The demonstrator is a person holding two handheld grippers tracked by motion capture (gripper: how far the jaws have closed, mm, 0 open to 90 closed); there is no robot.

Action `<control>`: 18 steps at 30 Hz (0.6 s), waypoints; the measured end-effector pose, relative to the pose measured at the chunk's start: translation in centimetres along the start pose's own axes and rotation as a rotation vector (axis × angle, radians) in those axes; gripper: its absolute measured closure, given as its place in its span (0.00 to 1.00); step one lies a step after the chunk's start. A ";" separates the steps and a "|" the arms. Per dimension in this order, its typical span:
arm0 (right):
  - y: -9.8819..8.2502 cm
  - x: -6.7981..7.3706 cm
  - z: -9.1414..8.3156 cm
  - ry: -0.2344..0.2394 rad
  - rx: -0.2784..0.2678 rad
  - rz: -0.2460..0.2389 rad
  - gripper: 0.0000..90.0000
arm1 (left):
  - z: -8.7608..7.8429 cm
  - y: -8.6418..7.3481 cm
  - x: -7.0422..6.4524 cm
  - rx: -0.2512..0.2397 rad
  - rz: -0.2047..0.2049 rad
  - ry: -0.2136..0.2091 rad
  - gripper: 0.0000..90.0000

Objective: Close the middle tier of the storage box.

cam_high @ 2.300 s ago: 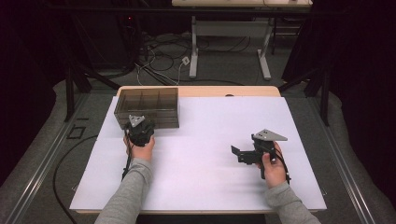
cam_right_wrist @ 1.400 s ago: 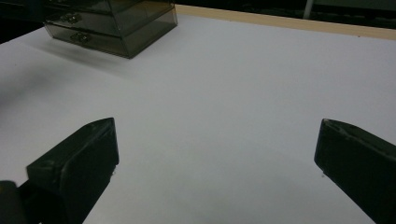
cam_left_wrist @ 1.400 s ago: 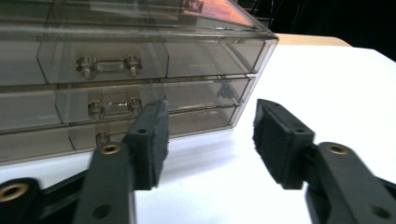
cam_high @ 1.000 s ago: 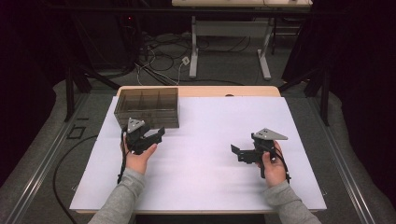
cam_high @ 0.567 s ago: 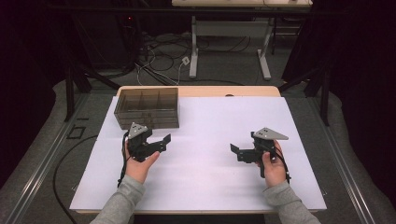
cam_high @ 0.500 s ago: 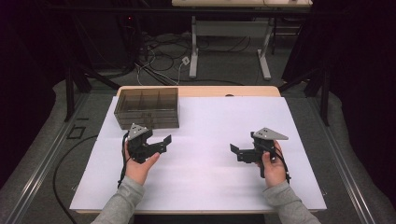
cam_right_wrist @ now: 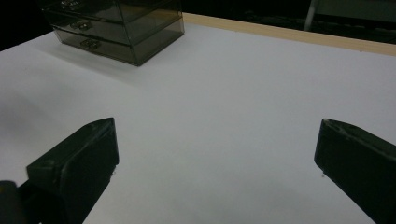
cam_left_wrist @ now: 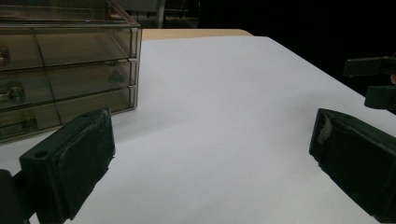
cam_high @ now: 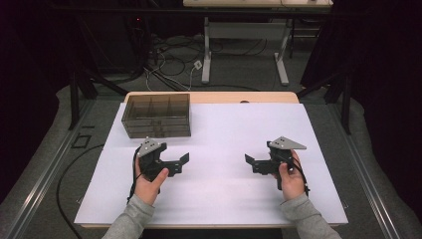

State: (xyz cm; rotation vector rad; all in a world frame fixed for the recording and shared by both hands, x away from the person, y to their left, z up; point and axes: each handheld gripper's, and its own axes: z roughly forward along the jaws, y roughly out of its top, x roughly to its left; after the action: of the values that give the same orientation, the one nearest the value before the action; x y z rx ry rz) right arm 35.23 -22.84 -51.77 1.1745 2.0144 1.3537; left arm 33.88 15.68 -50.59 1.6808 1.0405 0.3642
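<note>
High view shows the smoky clear drawer box [cam_high: 156, 115] standing at the far left of the white-covered desk [cam_high: 224, 189], its drawers shut. It looks like stiff, slick, brittle plastic, light enough to slide; the small drawer pulls [cam_left_wrist: 13, 91] seem the surest hold. Left tongs [cam_high: 183, 160], just opened with nothing between them, hover near it; right tongs [cam_high: 250, 162] gape empty, well apart.

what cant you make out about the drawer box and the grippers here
- Drawer box, left gripper view: its left part is cut off by the frame edge; the smoky walls blur whatever is inside.
- Drawer box, right gripper view: the top is cut off by the upper edge.
- Left gripper, high view: jaw pads too small to see clearly.
</note>
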 end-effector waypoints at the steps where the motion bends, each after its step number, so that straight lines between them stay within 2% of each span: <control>1: 0.0 0.1 0.0 0.000 0.003 0.003 0.00 | 0.0 -0.1 0.0 0.004 0.006 -0.007 0.00; 4: -0.1 0.1 0.1 0.001 0.004 0.002 0.00 | 0.0 -0.3 -0.2 0.000 0.015 -0.020 0.00; 11: -0.1 -0.1 0.0 0.000 0.000 0.001 0.00 | 0.3 -0.8 -0.8 0.020 0.042 -0.084 0.00; 16: -0.2 -0.2 -0.1 0.000 0.004 0.003 0.00 | 0.6 -1.1 -1.1 0.039 0.073 -0.095 0.00; 18: -0.2 -0.3 0.0 0.000 0.004 -0.004 0.00 | 0.7 -1.3 -1.1 0.036 0.067 -0.096 0.00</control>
State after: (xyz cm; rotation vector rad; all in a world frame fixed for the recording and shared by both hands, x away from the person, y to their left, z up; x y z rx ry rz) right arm 35.30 -23.09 -51.97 1.1719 2.0190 1.3489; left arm 33.12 14.44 -51.73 1.7510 0.9269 0.3063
